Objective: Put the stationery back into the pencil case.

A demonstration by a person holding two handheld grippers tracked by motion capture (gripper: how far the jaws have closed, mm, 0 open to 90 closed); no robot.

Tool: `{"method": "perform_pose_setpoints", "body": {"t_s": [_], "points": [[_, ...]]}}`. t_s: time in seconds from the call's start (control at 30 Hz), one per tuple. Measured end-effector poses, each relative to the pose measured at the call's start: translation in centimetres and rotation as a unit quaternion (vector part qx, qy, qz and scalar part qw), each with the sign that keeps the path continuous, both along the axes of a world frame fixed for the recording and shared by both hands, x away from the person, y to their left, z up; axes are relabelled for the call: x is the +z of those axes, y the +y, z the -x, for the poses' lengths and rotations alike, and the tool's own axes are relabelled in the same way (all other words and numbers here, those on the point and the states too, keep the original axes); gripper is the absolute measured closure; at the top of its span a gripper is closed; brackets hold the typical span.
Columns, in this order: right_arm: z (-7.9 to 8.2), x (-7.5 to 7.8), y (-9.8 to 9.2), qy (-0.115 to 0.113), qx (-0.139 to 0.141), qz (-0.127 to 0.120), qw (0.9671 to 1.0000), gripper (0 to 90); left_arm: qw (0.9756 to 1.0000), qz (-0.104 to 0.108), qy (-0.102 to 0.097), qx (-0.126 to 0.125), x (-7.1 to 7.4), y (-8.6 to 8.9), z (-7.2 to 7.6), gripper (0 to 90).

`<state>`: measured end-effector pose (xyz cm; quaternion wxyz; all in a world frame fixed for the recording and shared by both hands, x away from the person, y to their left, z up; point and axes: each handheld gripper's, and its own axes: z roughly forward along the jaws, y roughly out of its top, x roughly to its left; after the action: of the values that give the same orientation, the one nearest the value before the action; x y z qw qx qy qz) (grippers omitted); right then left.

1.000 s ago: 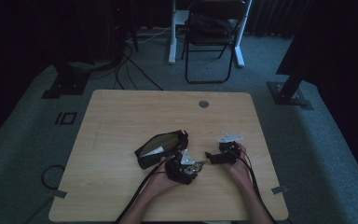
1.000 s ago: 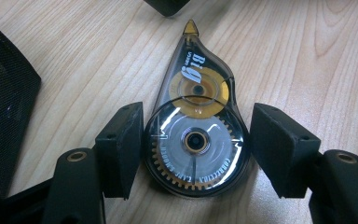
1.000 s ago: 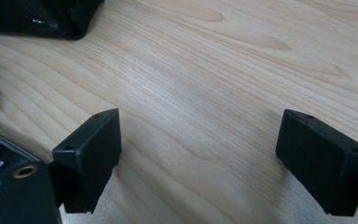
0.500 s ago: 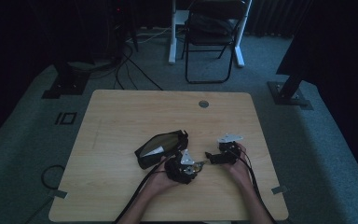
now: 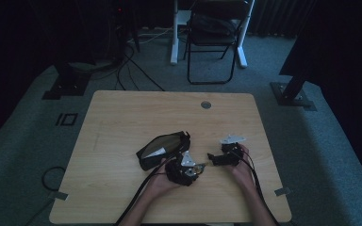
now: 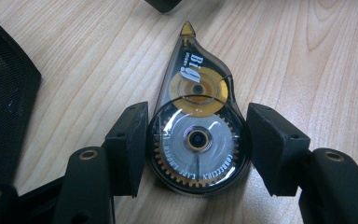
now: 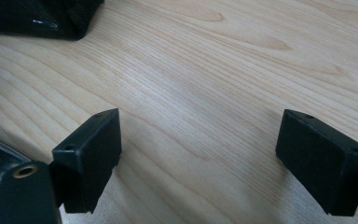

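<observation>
A clear smoky correction tape dispenser (image 6: 196, 140) with yellow gears lies flat on the wooden table (image 5: 122, 122), nib pointing away from me. My left gripper (image 6: 196, 116) has just been closing and now has both pads against the dispenser's round body. In the high view that gripper (image 5: 199, 167) sits near the table's front edge, pointing right, with the dispenser (image 5: 201, 166) at its tips. My right gripper (image 7: 200, 135) stands open over bare wood with nothing between its jaws. In the high view it (image 5: 211, 157) points left, just right of the left gripper.
A black mesh pouch (image 5: 162, 148) lies just behind and left of the left gripper, also at the left edge of the left gripper view (image 6: 4, 93). A cable grommet (image 5: 206, 104) sits near the far edge. A folding chair (image 5: 214, 42) stands beyond the table.
</observation>
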<state>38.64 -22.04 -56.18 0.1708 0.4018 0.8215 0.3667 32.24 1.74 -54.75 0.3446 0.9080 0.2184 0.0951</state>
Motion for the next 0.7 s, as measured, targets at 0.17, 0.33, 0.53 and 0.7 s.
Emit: {"method": "perform_pose_setpoints", "body": {"t_s": [0.17, 0.33, 0.53, 0.7], "points": [[0.0, 0.0, 0.0, 0.000, 0.000, 0.000, 1.0000, 14.3, 1.0000, 0.006, -0.003, 0.000, 0.3, 0.1, 0.1, 41.8], [0.0, 0.0, 0.0, 0.000, 0.000, 0.000, 1.0000, 14.3, 0.9999, 0.011, -0.006, 0.001, 0.7, 0.3, 0.1, 41.8], [0.0, 0.0, 0.0, 0.000, 0.000, 0.000, 1.0000, 14.3, 0.9999, 0.014, -0.009, 0.001, 1.2, 0.5, 0.2, 41.8], [0.0, 0.0, 0.0, 0.000, 0.000, 0.000, 1.0000, 14.3, 0.9998, 0.018, -0.010, 0.000, 1.7, 0.7, 0.3, 41.8]]}}
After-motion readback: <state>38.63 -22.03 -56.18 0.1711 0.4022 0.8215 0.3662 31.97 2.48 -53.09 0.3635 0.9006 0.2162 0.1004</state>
